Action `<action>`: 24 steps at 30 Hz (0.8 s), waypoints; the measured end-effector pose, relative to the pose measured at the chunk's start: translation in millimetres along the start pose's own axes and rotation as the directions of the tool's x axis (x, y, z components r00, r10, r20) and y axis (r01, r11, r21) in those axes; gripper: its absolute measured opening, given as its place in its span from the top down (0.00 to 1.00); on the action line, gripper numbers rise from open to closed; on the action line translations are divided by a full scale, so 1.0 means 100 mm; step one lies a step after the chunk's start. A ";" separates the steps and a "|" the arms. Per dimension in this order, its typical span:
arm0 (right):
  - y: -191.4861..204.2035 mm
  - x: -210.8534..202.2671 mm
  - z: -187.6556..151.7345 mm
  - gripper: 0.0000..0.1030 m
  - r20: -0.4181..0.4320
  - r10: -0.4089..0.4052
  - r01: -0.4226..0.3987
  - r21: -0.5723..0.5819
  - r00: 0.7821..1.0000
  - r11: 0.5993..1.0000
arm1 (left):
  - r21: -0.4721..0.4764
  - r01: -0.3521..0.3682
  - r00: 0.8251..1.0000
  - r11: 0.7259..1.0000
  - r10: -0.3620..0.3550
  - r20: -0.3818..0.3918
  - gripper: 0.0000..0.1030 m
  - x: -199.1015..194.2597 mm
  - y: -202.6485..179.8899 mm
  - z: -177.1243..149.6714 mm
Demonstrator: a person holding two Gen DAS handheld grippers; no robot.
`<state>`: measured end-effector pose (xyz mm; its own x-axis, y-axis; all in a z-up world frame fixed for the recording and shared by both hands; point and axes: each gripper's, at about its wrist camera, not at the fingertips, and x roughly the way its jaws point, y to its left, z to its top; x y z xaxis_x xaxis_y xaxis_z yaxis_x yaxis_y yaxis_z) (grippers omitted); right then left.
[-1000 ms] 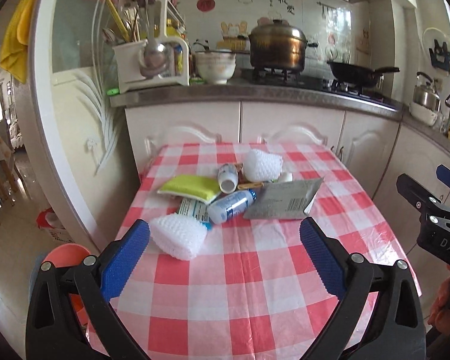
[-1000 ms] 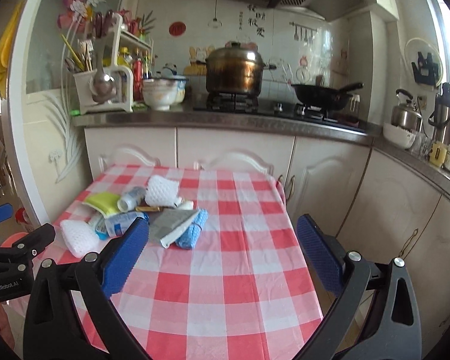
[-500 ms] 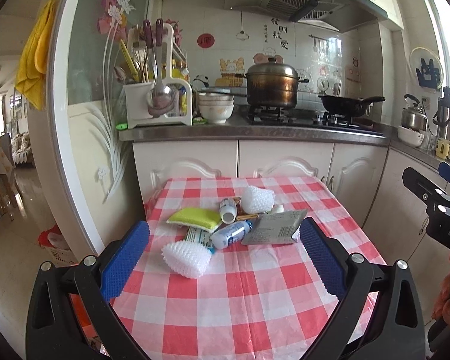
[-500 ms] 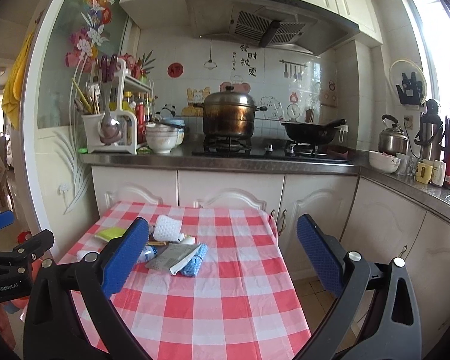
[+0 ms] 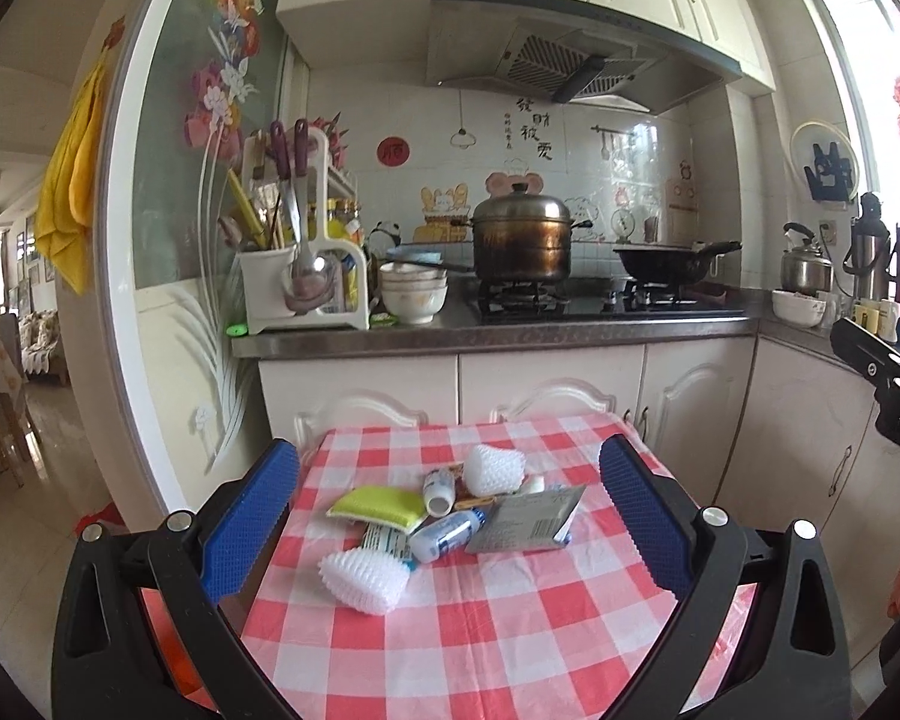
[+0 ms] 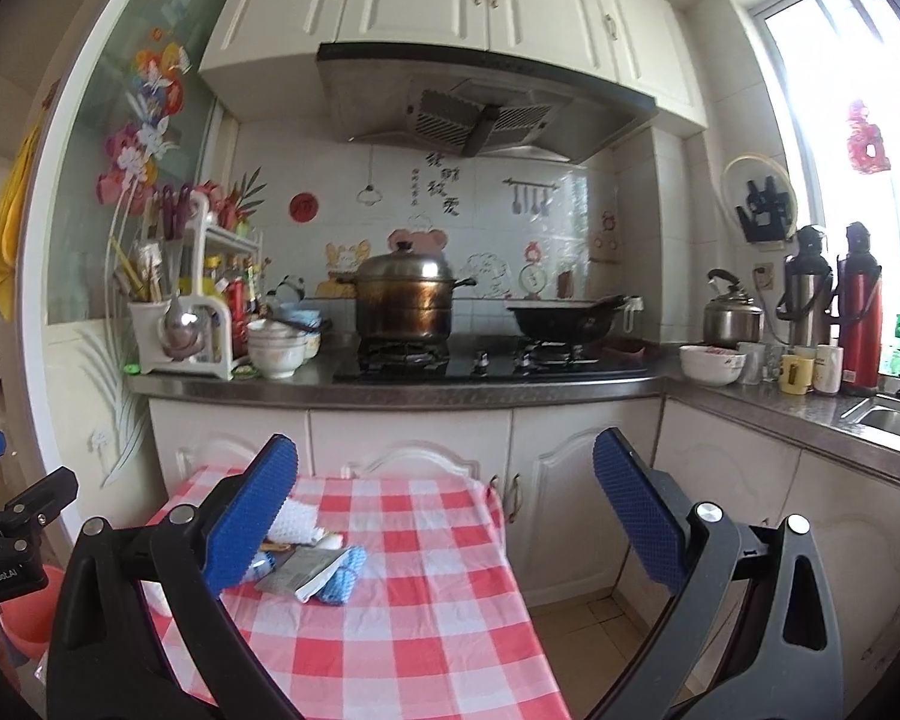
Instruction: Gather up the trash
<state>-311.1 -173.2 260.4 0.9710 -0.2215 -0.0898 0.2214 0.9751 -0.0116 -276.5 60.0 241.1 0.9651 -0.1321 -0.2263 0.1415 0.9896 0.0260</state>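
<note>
A heap of trash lies on the red-checked table (image 5: 498, 648): a white foam net (image 5: 363, 579) in front, a second foam net (image 5: 493, 469) behind, a yellow-green sponge (image 5: 378, 505), two small white bottles (image 5: 447, 534) (image 5: 439, 489), and a grey packet (image 5: 528, 522). The right wrist view shows the grey packet (image 6: 306, 570) and a blue cloth (image 6: 345, 579). My left gripper (image 5: 447, 516) is open and empty, held back from the heap. My right gripper (image 6: 444, 510) is open and empty, to the right of the table.
A red bin (image 6: 27, 612) stands on the floor left of the table. Behind the table are white cabinets (image 5: 546, 384), a counter with a steel pot (image 5: 521, 237), a wok (image 5: 666, 261), bowls (image 5: 414, 294) and a utensil rack (image 5: 297, 276). Floor lies right of the table (image 6: 594, 630).
Both grippers have pulled back and tilted up: the table and trash heap look smaller and lower, and the hood and upper cabinets have come into view. Both stay open.
</note>
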 end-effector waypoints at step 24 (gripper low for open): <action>-0.70 -0.41 0.28 0.04 0.137 -0.199 0.188 0.088 0.970 0.978 | 0.037 0.119 0.985 0.992 -0.123 0.124 0.04 -0.19 -0.45 0.40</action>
<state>-364.2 -232.3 292.6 0.9106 -0.4102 0.0511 0.4072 0.9114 0.0598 -292.2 15.3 283.7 0.9602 -0.2585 -0.1058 0.2634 0.9641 0.0344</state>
